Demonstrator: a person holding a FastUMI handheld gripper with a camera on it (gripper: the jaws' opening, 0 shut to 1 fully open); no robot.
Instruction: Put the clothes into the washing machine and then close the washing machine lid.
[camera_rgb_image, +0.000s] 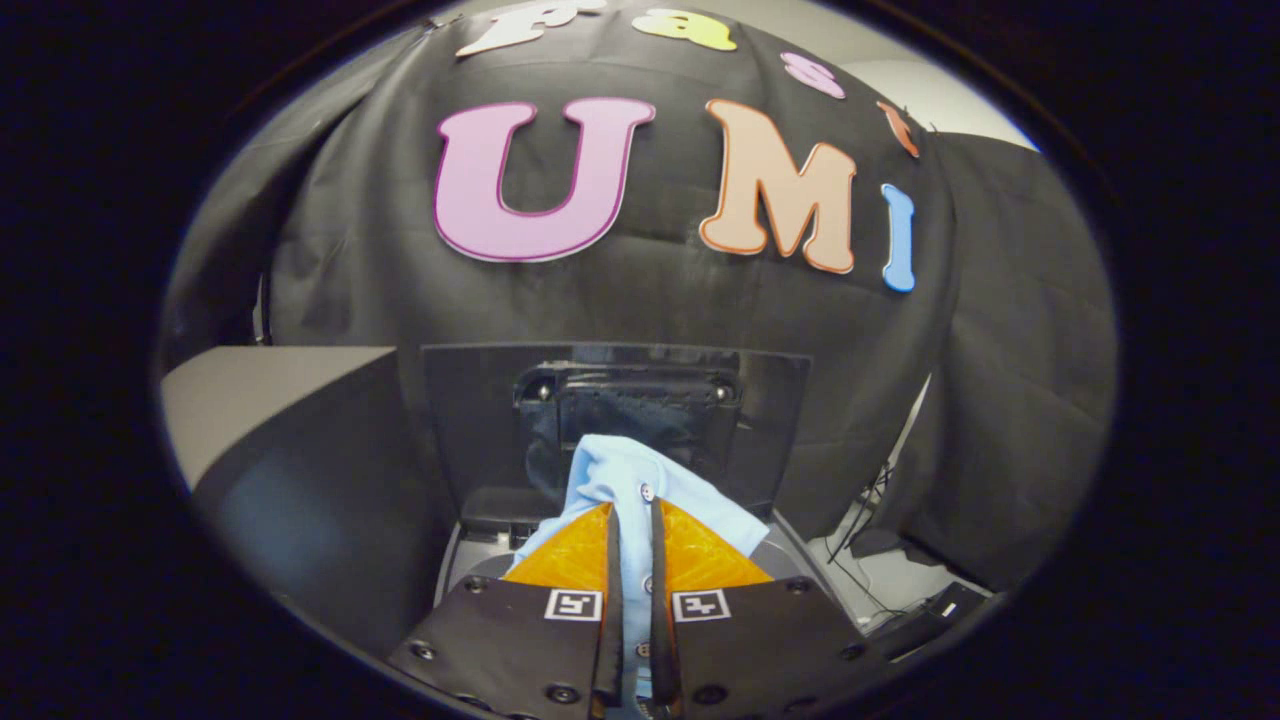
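My gripper (632, 515) is shut on a light blue garment (625, 470) with small buttons. The cloth is pinched between both fingers and bulges out just ahead of them. Beyond it the washing machine's dark lid (480, 420) stands raised upright, with a black hinge block (628, 400) at its middle. Part of the machine's grey top (470, 565) shows under the fingers on the left. The drum opening is hidden by the gripper and the garment.
A grey tabletop (260, 400) lies to the left of the machine. Black booth cloth (1000, 400) hangs behind and to the right. Cables and a dark box (925, 612) lie on the light floor at the right.
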